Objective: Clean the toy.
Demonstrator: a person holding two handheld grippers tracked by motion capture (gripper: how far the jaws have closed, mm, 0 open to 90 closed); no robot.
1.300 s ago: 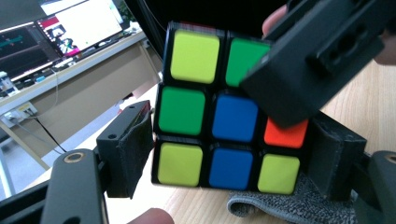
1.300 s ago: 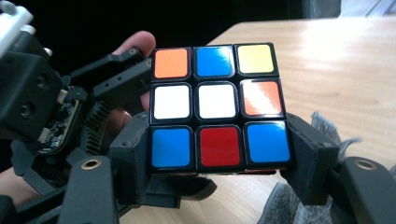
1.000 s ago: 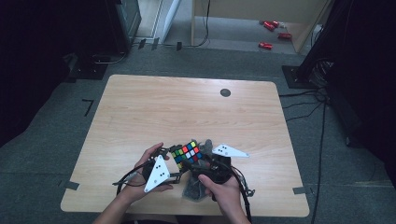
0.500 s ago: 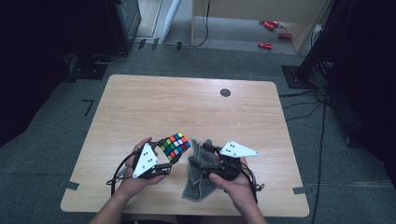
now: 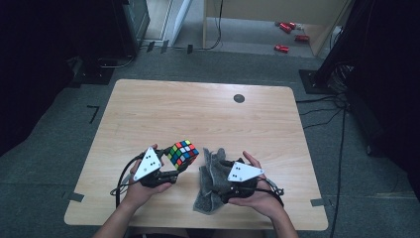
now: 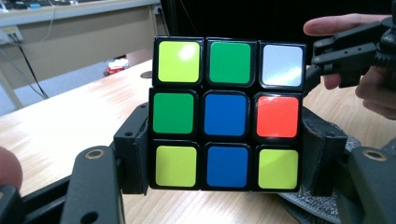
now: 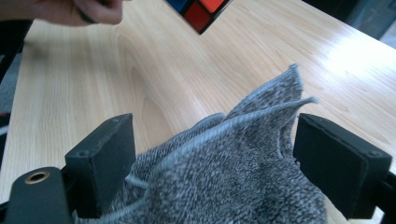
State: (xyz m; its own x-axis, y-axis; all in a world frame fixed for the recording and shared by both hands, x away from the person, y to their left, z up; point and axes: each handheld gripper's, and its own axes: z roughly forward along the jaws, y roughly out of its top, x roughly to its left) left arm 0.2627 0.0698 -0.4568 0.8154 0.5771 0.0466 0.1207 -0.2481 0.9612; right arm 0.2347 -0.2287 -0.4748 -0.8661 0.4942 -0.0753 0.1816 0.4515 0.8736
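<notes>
Our right gripper (image 7: 212,154) has dropped onto the grey cloth (image 5: 210,186) — jaws just opening, cloth loose between them; our left gripper (image 6: 224,154) clamps the cube (image 6: 227,114), raised beside it.

A multicoloured cube (image 6: 227,115), a speckled grey cloth (image 7: 233,172), black tongs.

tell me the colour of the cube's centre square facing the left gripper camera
Blue, clearest in the left gripper view: cube.

cube (image 5: 182,152) left of cloth (image 5: 210,186)
</notes>
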